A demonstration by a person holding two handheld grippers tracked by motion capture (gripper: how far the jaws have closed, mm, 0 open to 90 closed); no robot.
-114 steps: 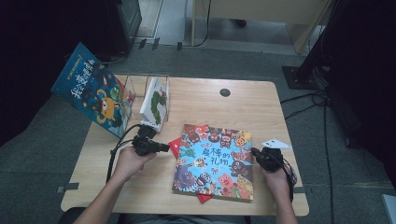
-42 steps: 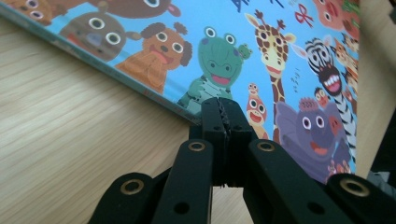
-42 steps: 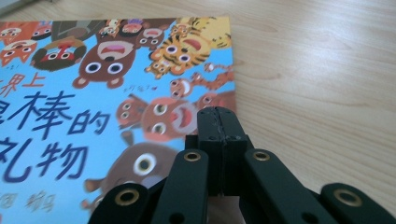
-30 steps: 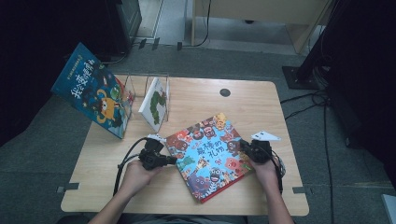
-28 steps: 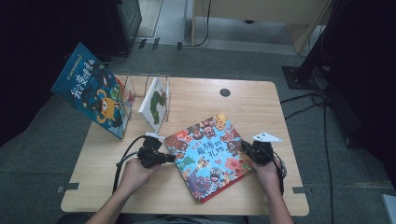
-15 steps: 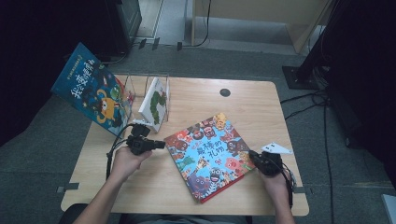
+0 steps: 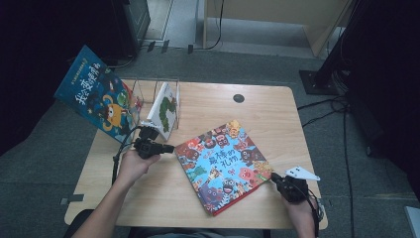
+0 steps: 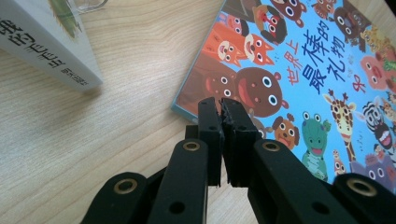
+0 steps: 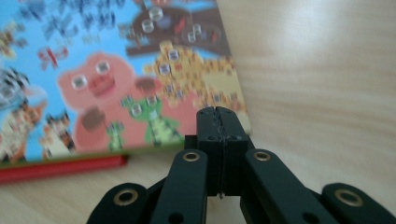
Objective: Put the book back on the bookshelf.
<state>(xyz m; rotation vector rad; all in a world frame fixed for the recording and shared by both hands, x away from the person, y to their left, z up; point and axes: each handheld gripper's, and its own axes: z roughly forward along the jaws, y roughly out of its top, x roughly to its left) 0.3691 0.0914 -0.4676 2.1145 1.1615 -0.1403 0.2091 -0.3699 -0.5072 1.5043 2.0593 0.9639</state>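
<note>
Compared with a second ago, my left gripper [image 7: 166, 148] has drawn back off the animal picture book [image 7: 224, 163], its jaws pressed together on nothing just beside the book's left corner; my right gripper [image 7: 278, 179], jaws likewise together and empty, has slid down to the book's lower right corner. The book lies flat and skewed at the centre of the table [image 7: 277, 119], unmoved. I count three books: this one, a blue book [image 7: 94, 99] propped at the table's left edge, and a white book [image 7: 166, 109] leaning in the clear rack [image 7: 148, 87]; two grippers.
</note>
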